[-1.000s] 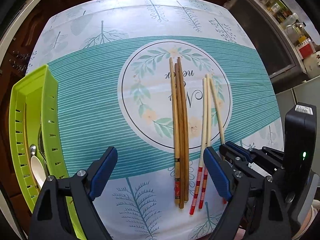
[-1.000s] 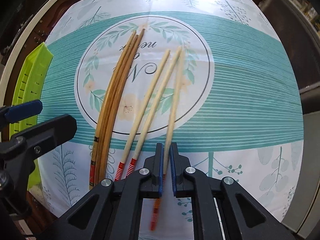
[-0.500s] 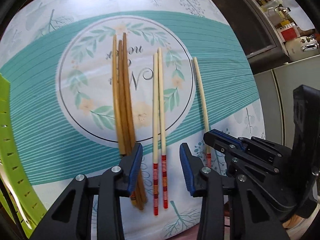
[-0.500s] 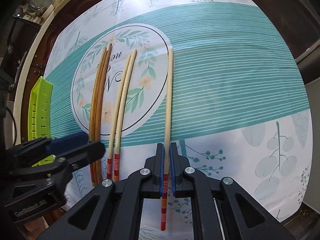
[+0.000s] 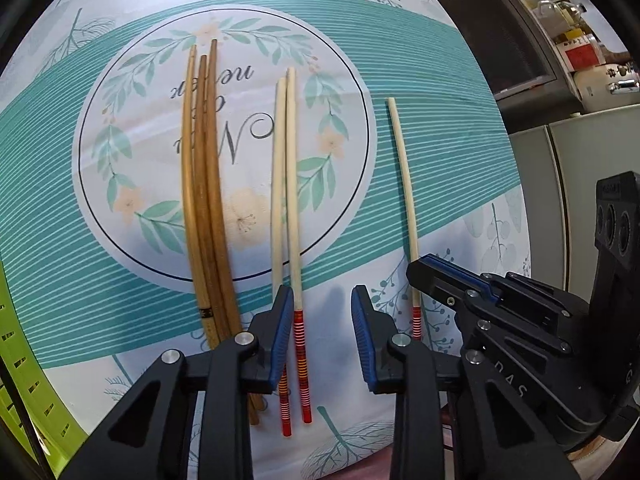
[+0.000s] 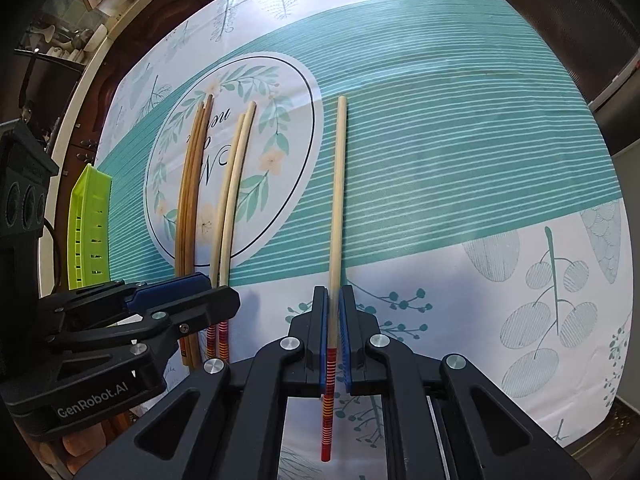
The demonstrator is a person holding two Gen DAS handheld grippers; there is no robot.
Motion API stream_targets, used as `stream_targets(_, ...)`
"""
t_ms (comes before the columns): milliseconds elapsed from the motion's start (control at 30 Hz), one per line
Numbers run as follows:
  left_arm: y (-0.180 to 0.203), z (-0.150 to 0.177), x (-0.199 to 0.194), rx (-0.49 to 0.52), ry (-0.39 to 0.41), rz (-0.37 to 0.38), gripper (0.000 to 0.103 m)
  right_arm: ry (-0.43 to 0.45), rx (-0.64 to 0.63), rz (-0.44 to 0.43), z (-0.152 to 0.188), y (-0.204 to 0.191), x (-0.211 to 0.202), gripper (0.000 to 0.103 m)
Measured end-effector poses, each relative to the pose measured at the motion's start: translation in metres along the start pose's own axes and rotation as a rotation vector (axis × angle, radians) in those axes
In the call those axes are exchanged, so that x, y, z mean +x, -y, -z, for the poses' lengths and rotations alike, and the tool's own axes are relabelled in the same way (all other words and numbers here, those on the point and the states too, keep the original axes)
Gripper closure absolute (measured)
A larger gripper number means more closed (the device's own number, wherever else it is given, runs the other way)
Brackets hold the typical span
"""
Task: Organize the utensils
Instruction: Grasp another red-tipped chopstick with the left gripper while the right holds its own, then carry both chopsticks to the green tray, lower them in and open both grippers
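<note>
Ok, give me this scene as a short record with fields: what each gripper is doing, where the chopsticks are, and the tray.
right gripper: shut on single pale chopstick
left gripper: jaws just closing around pale chopstick pair, pads not yet pressing
brown chopsticks: bundled on tablecloth, left of the pale pair
green tray: at the cloth's left edge

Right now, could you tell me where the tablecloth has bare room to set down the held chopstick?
Free: the teal band right of the held chopstick. Crowded: brown chopsticks, pale pair, left gripper; green tray beyond.
</note>
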State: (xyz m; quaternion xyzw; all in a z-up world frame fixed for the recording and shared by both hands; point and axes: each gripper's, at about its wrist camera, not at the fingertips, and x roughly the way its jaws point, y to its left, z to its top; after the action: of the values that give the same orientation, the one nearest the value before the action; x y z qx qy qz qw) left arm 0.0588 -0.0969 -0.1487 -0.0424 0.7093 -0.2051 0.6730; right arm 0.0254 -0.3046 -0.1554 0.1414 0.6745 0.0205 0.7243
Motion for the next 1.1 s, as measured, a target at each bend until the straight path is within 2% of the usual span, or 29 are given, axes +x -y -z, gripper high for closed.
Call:
stream_targets(67,0.001,0.0,0.003,-0.011,-0.011,-0.032,0.076,-0.001,0.0,-0.006,0.0,0.002,0.0,0.098)
stream_targets(233,-0.001,-0.004,0.006,-0.026,-0.012,-0.048,0.078,0.005,-0.001,-0.012,-0.002,0.004,-0.002,0.098)
stream_targets(367,0.007,-0.009,0.01,-0.021,-0.022,-0.091,0.078,0.006,-0.005,-0.014,-0.002,0.007,-0.003,0.098)
stream_targets(500,0.02,-0.016,0.017,-0.008,-0.067,-0.19,0.078,0.013,-0.015,-0.009,-0.002,0.008,-0.006,0.098)
stream_targets(633,0.039,-0.019,0.028,0.06,-0.1,-0.354,0.088,0.022,-0.021,-0.009,-0.001,0.008,-0.009,0.098)
stream_targets(667,0.041,-0.02,0.03,0.062,-0.105,-0.364,0.091,0.023,-0.019,-0.007,-0.001,0.009,-0.009,0.098)
stream_targets(733,0.045,-0.021,0.033,0.071,-0.113,-0.365,0.099,0.022,-0.008,-0.008,0.0,0.013,-0.01,0.098)
stream_targets(833,0.046,-0.022,0.034,0.068,-0.111,-0.36,0.1,0.017,0.004,-0.016,0.002,0.018,-0.009,0.098)
stream_targets(1000,0.021,-0.022,0.022,-0.02,-0.096,-0.207,0.101,0.018,0.014,-0.059,0.004,0.02,-0.012,0.098)
stream_targets(1100,0.01,-0.019,0.008,-0.016,-0.08,-0.155,0.101,0.008,0.022,-0.091,0.003,0.02,-0.014,0.098)
